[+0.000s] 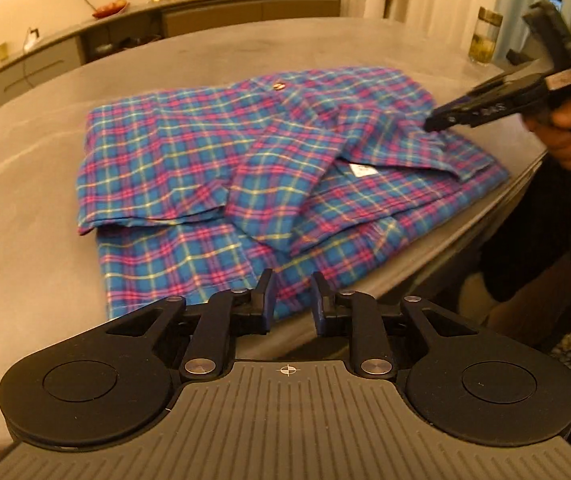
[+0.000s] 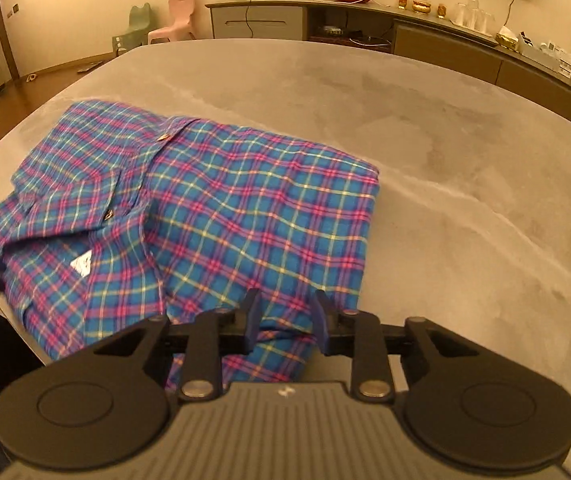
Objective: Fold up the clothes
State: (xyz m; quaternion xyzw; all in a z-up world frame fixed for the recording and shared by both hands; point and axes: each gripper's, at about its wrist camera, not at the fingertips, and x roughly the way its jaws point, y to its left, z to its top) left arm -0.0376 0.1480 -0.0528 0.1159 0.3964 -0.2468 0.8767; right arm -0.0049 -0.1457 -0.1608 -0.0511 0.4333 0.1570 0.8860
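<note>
Presently the plaid shirt (image 2: pixel 221 216) lies folded on the grey counter (image 2: pixel 465 168), collar uppermost, its near edge close to the counter's near rim. Left gripper (image 1: pixel 291 296): jaws parted and empty, poised over the shirt's near hem. Right gripper (image 2: pixel 287 312): likewise released, holding nothing, above the near right corner of the fold. Risks, as judged: a pinch taking only the top layer would pull the stacked folds apart, and a tug toward the near rim could drag the shirt off the counter.
</note>
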